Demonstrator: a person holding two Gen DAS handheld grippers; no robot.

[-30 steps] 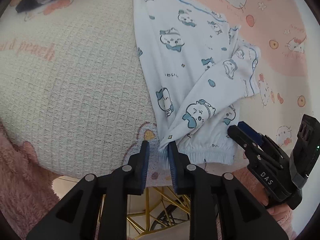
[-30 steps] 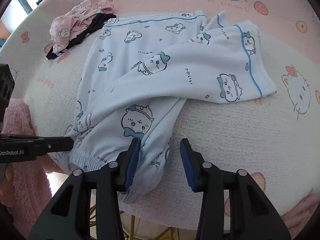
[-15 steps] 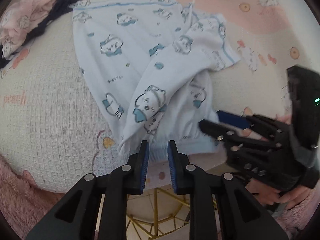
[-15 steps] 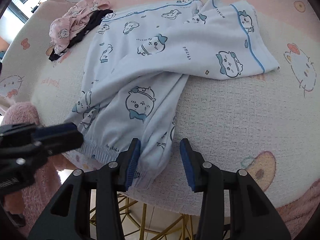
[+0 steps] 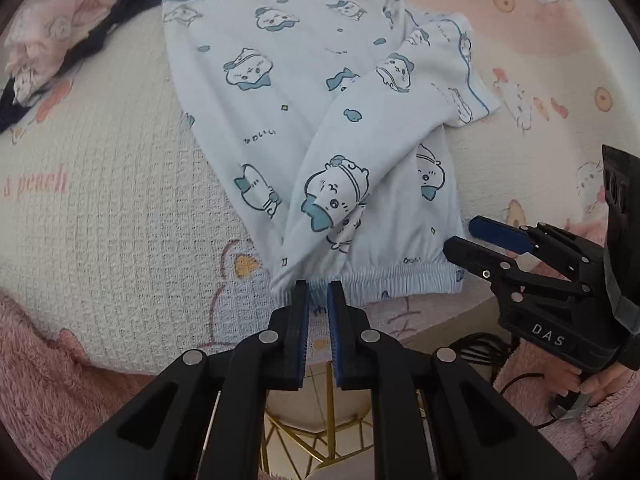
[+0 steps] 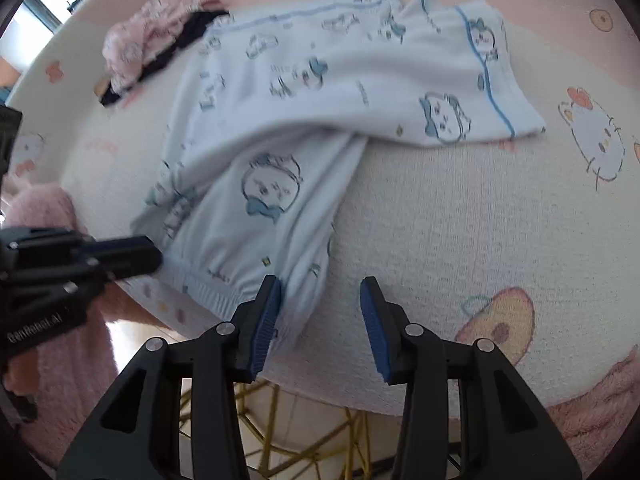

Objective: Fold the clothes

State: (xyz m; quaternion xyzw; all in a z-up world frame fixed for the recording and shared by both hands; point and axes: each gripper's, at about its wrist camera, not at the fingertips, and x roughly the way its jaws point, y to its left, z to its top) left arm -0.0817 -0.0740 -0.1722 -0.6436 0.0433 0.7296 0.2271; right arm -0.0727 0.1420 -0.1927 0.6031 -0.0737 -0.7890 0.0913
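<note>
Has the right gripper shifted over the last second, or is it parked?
Yes. The right gripper has slid right along the pants cuff; the cloth now sits against its left finger only.

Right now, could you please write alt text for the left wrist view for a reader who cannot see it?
The left gripper pinches the elastic hem of the pale blue printed pyjama bottoms spread on a pink-and-cream cartoon blanket. The right gripper reaches the hem's other corner; a pink-and-dark garment pile lies far left.

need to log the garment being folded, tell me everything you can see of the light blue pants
The light blue pants look like soft knit cotton, printed with cartoon animals and piped in darker blue. They lie flat but rumpled on the blanket, one leg crossed over the other, elastic cuffs at the near edge. The left gripper is nearly closed at one cuff; the right gripper is open by the other.
</note>
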